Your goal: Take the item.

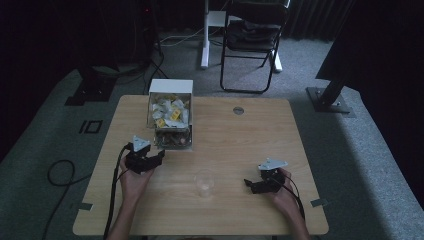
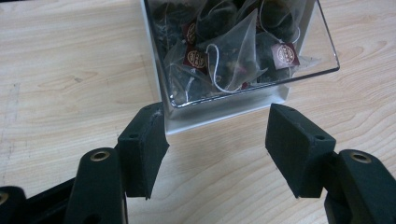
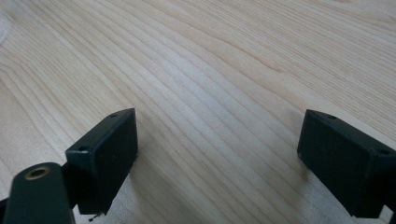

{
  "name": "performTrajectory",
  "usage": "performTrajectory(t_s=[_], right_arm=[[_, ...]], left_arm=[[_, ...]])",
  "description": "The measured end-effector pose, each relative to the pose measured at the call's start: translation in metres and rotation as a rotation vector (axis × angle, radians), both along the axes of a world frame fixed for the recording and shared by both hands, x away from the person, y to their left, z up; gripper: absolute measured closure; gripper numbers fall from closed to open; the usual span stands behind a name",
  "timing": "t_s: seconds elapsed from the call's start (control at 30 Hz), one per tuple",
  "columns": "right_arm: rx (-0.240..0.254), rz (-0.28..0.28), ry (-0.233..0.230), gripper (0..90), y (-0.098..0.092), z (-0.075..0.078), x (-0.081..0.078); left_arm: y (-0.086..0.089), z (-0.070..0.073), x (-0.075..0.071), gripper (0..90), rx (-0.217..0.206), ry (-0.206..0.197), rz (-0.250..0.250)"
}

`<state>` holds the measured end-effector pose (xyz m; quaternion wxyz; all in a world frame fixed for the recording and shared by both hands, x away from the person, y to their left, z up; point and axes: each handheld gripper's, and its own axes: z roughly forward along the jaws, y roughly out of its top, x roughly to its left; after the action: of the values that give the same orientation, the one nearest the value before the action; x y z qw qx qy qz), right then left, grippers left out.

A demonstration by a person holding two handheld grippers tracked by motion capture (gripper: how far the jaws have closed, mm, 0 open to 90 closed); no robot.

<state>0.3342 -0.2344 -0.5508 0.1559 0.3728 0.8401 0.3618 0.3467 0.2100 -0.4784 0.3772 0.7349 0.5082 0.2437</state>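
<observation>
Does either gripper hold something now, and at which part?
Nothing is held. The left gripper is open in front of the clear box; the right gripper is open above the bare table.

Folding chair (image 1: 252, 35), floor cables (image 1: 60, 172), white stand (image 1: 206, 35)

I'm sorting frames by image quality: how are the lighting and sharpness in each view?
High view: dim overall, the room around the table nearly black, the clear cup faint and hard to make out. Left gripper view: bright, the tea bags and clear box sharp, with light glinting on the box rim. Right gripper view: evenly lit, wood grain crisp, soft shadows beneath the jaws.
</observation>
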Motion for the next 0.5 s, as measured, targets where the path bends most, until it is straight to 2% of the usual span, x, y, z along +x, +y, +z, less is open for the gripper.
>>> performTrajectory(t_s=[0.37,0.5], right_arm=[[0.000,0.000,0.000,12.1,0.000,0.000,0.000],[0.000,0.000,0.000,12.1,0.000,0.000,0.000]], left_arm=[[-0.008,0.002,0.003,38.7,0.001,-0.017,-0.021],[-0.011,0.002,0.006,38.5,-0.010,-0.021,-0.045]])
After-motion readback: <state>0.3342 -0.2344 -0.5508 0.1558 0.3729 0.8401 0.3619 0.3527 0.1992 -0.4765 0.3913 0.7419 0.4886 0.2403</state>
